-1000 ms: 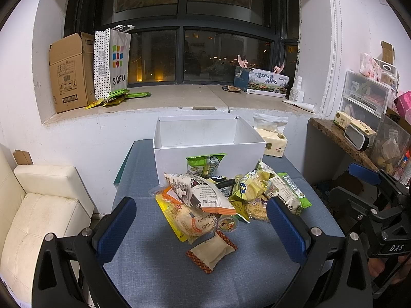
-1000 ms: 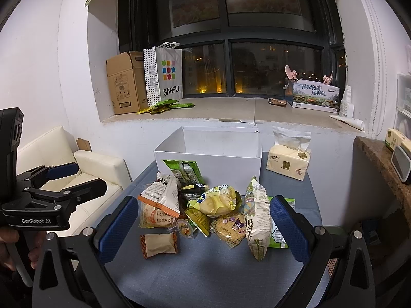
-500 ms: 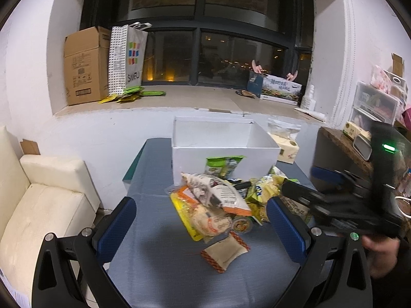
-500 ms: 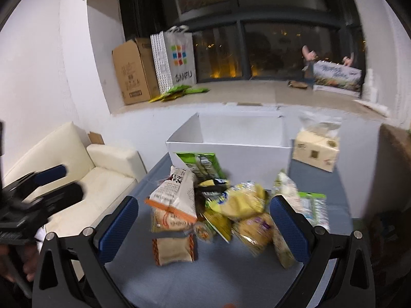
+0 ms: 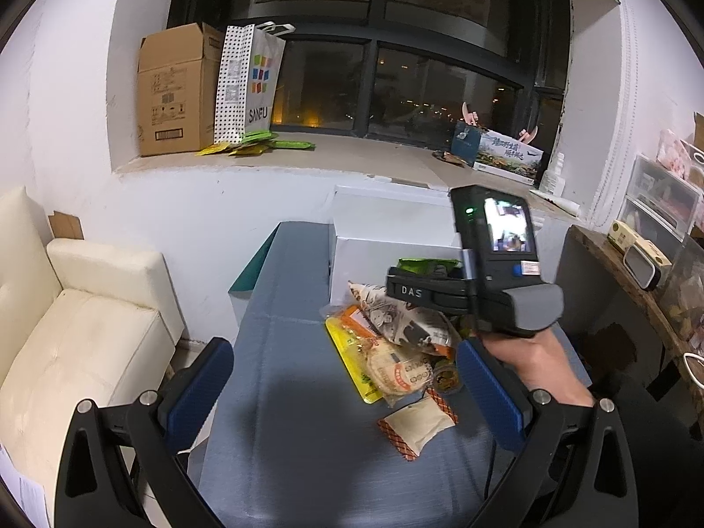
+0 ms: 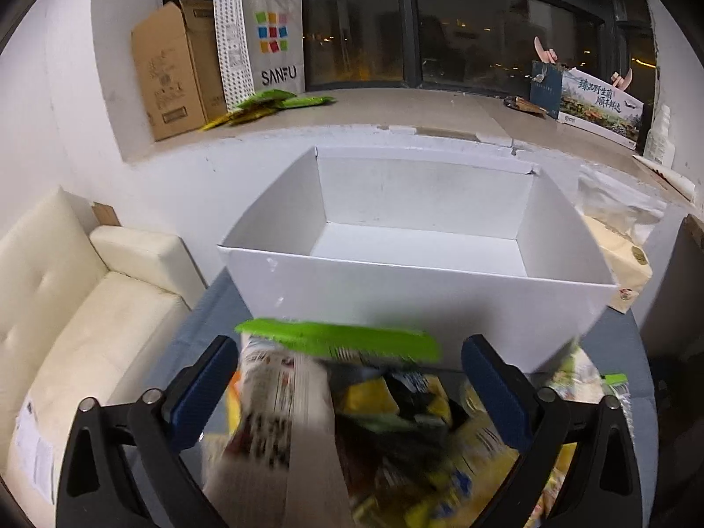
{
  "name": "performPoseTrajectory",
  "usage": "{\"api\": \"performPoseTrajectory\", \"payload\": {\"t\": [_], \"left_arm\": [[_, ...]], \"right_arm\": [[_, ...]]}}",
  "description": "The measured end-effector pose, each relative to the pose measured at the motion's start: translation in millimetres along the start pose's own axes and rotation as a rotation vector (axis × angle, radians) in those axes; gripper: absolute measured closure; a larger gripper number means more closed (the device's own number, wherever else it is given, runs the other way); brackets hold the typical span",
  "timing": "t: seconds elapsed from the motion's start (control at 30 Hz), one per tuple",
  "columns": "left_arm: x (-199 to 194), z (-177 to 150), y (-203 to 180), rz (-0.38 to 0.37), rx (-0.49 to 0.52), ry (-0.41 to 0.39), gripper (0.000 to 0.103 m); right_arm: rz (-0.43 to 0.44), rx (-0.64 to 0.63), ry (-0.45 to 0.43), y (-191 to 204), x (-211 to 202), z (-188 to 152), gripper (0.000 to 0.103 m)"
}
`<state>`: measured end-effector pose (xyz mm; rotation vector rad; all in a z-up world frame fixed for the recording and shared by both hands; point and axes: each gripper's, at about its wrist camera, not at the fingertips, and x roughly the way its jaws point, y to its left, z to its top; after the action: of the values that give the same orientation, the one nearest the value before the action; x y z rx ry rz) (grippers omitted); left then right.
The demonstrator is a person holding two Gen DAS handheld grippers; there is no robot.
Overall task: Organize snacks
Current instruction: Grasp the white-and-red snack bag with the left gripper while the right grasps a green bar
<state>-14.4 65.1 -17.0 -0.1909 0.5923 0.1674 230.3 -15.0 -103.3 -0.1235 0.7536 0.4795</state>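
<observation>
The right gripper (image 6: 350, 385), jaws closing but still wide around the light, crinkly green-topped snack packet (image 6: 339, 343), should pinch its stiffer sealed edge.

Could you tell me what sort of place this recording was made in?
Probably a lived-in home, a small living room or spare corner: a cream sofa beside a snack-covered table, a cardboard box and shopping bag on the windowsill, and a dark night window.
</observation>
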Motion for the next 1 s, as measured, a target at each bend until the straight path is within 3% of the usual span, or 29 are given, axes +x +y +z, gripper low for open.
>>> {"api": "performPoseTrajectory", "payload": {"t": [0.03,0.1,0.37,0.6,0.83,0.97,1.0], "left_arm": [[0.6,-0.7,0.6,0.001,-0.002,0.002,0.0],[1.6,-1.8,1.5,0.001,-0.003,0.004,0.0],[11.0,-2.9,-4.3,0.0,0.007,0.021,0.0],[53.8,2.3,-23.8,-0.058,0.023,0.119,0.0],[134.3,22.0,-44.0,-0.173,-0.045,0.304,0.0],[196.4,24.9,-34.9,-0.216,-0.192,0.465,0.002],[208.1,22.9,-31.4,-0.223,-0.23,0.501,0.01]], "right_arm": [[-0.004,0.0,0.016,0.6,5.3,-0.1,0.026],[-0.027,-0.005,0.028,1.6,14.0,-1.2,0.035],[0.042,-0.013,-0.084,-5.4,-17.8,0.8,0.037],[0.117,0.036,-0.215,-40.3,-100.4,5.6,0.037],[0.121,0.098,-0.332,-90.8,-184.2,-17.3,0.037],[0.135,0.141,-0.375,-111.6,-218.3,-41.8,0.037],[0.135,0.142,-0.381,-113.3,-222.2,-45.3,0.037]]}}
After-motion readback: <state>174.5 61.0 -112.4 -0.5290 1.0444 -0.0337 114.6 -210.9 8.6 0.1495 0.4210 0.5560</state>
